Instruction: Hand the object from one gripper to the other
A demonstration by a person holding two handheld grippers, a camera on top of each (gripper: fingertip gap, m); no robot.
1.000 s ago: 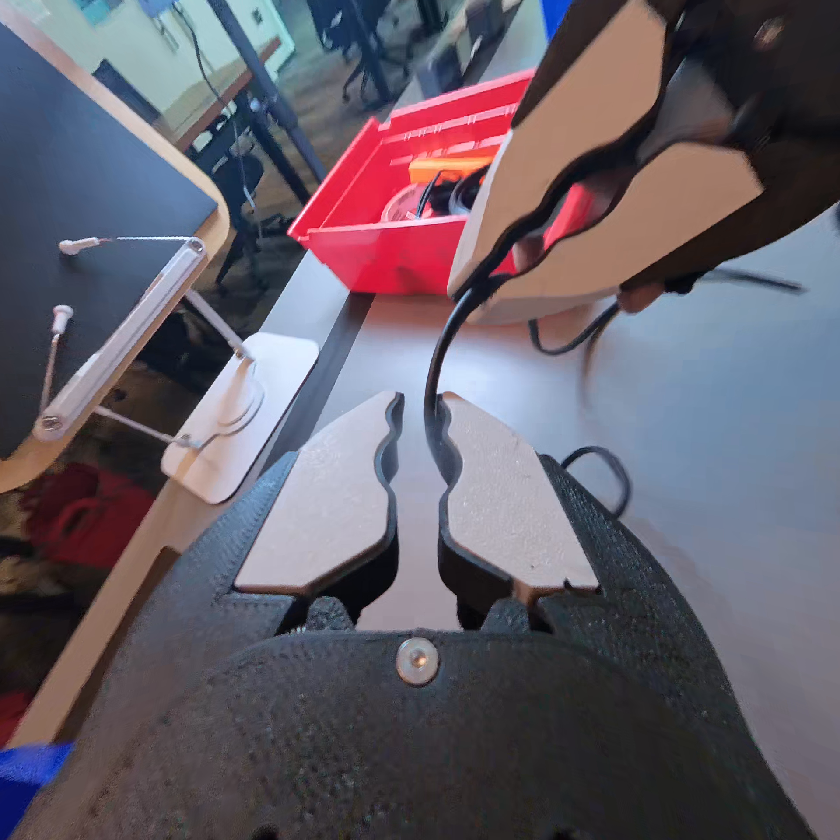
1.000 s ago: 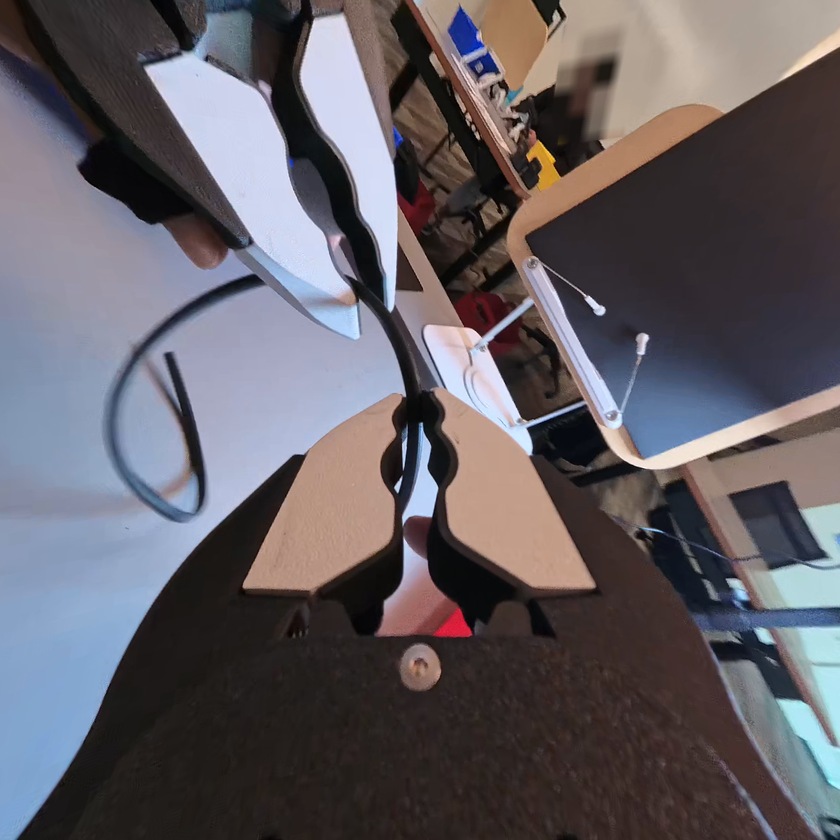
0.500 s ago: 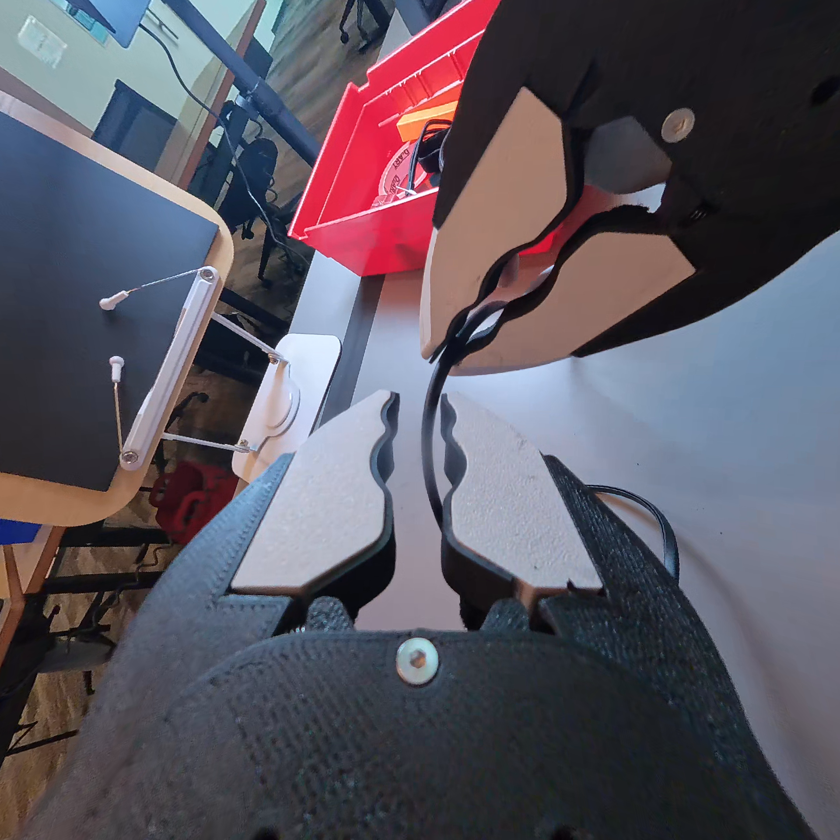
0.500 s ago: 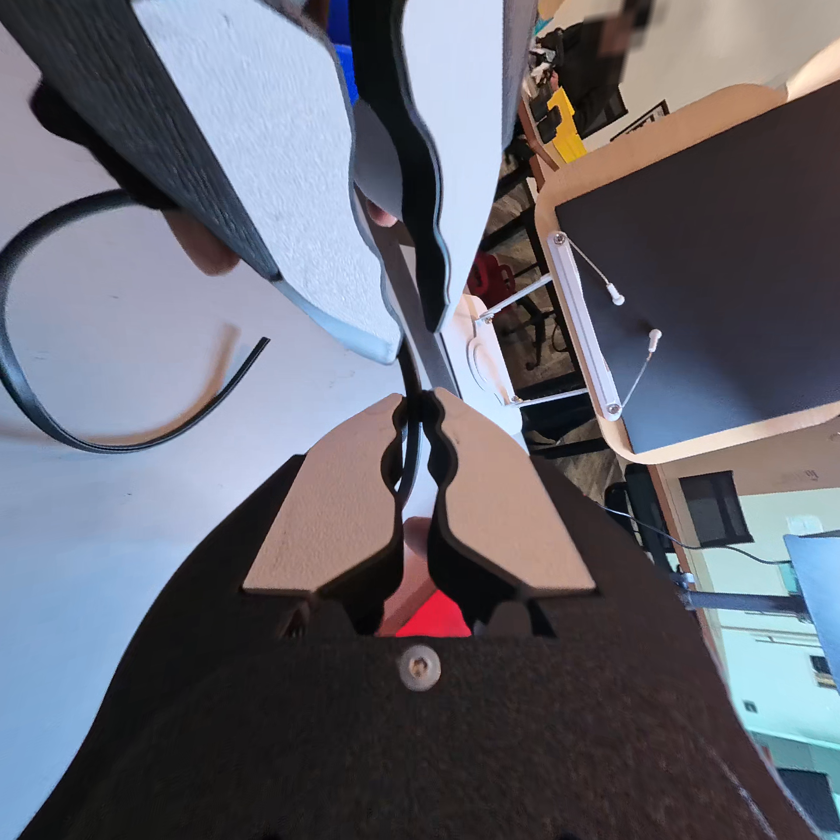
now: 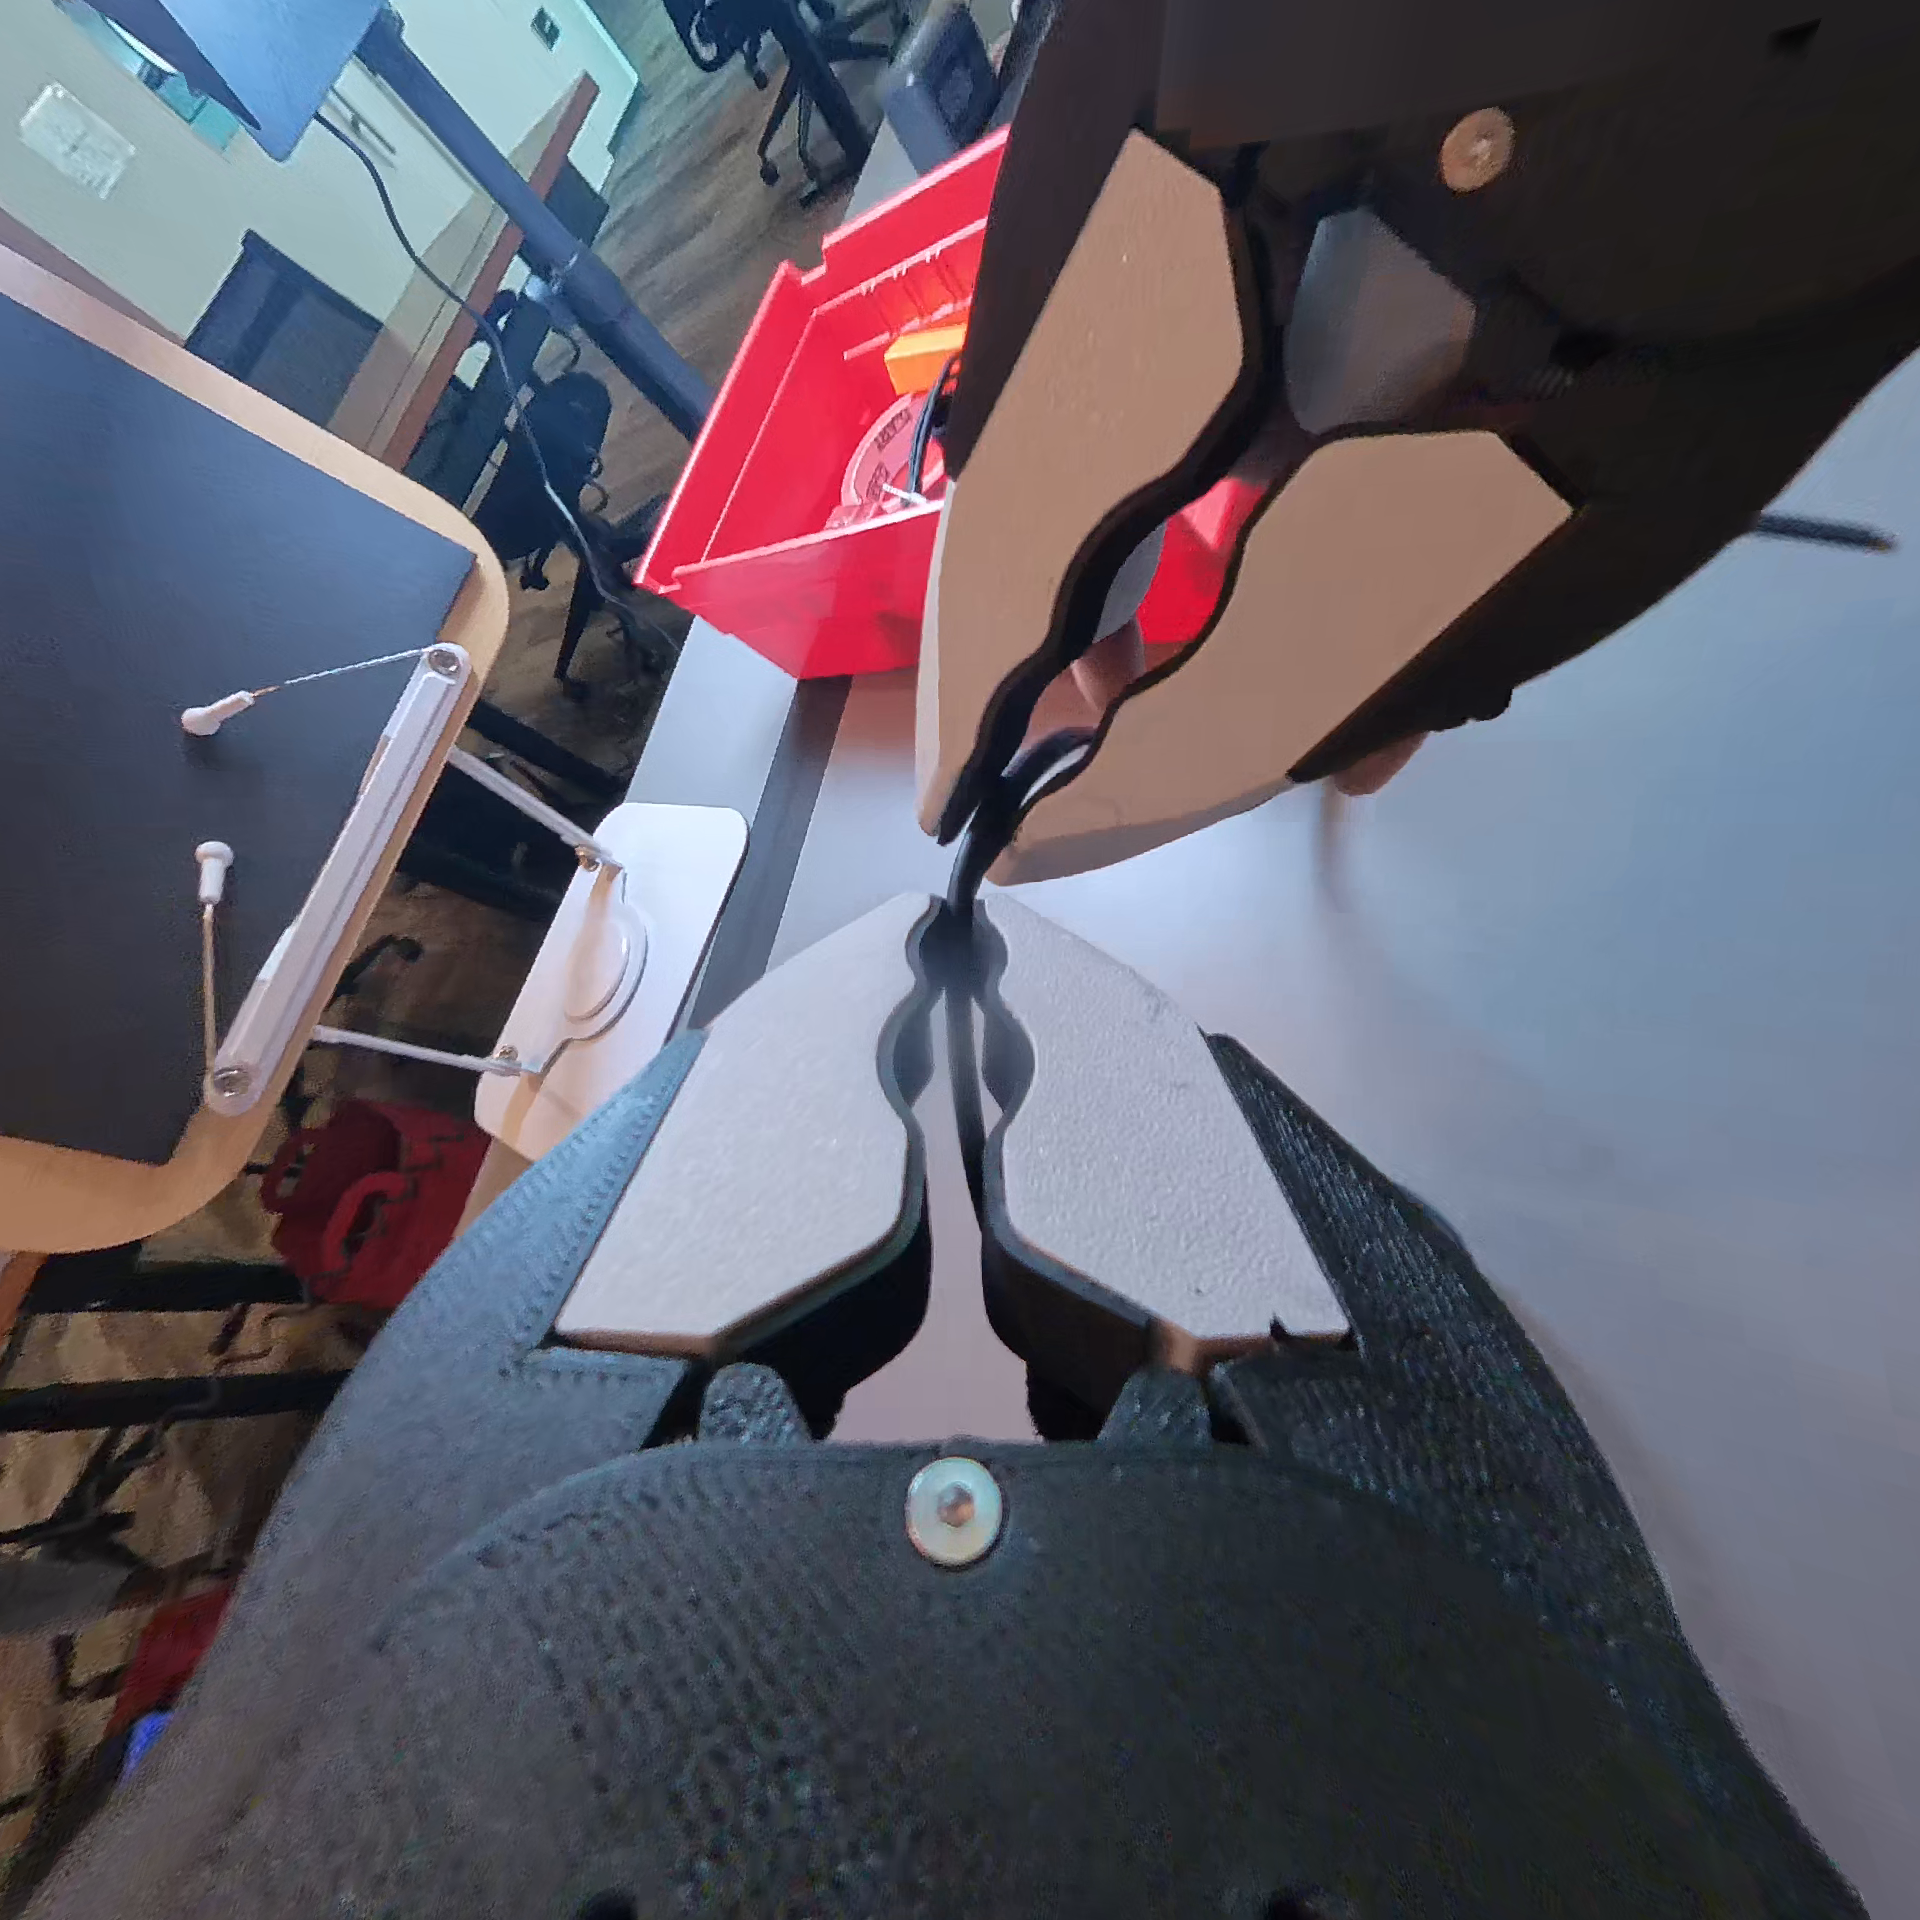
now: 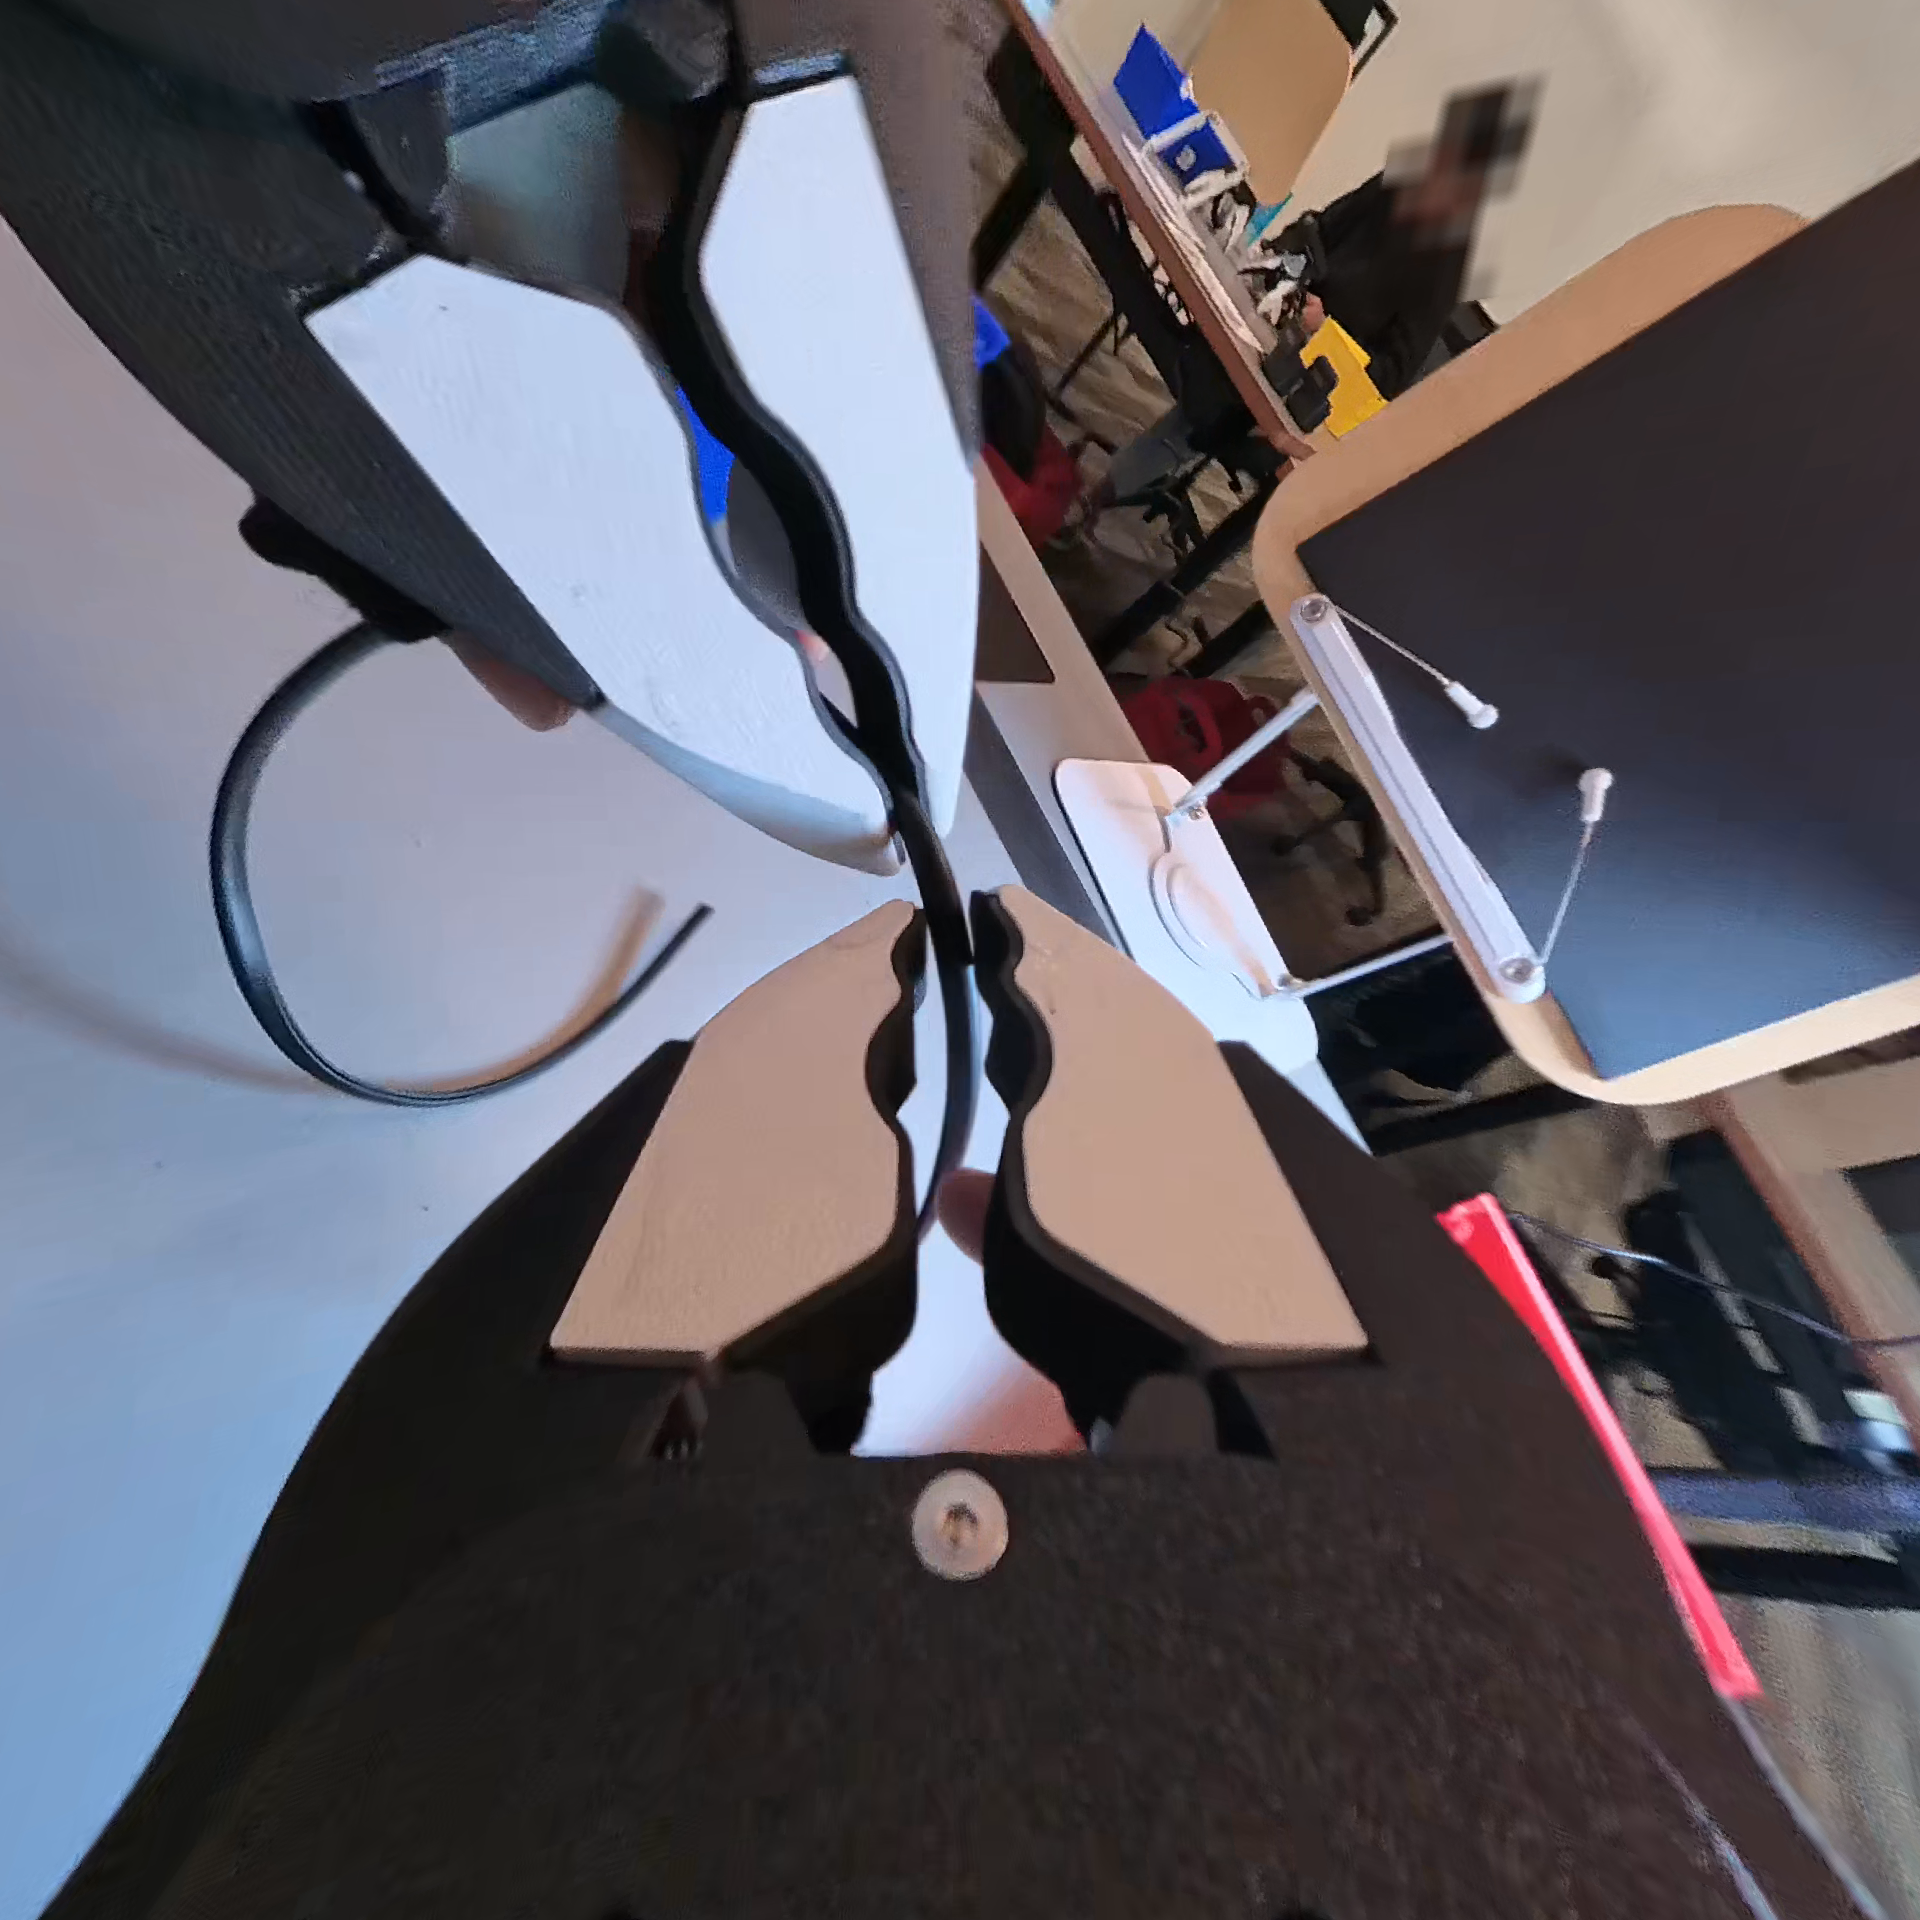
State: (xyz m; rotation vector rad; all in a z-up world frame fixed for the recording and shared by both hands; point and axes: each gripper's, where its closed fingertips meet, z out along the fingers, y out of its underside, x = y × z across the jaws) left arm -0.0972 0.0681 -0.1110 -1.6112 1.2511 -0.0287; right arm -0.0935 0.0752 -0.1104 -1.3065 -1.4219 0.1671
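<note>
Left gripper (image 5: 961, 920) — jaws closed on the black cable tie (image 5: 964, 1039), tips pinched on the strap, which runs back between the pads.

Black cable tie — held above the pale bench (image 5: 1558, 1039), spanning the short gap between the two grippers; its free end curls in a loop (image 6: 260, 935) over the bench.

Right gripper (image 6: 948, 920) — tip to tip with the left; jaws slightly parted around the strap, apparently no longer clamping it, though contact at the tips is hard to judge.

Red bin (image 5: 790, 520) — on the bench behind the grippers, holding small items.
</note>
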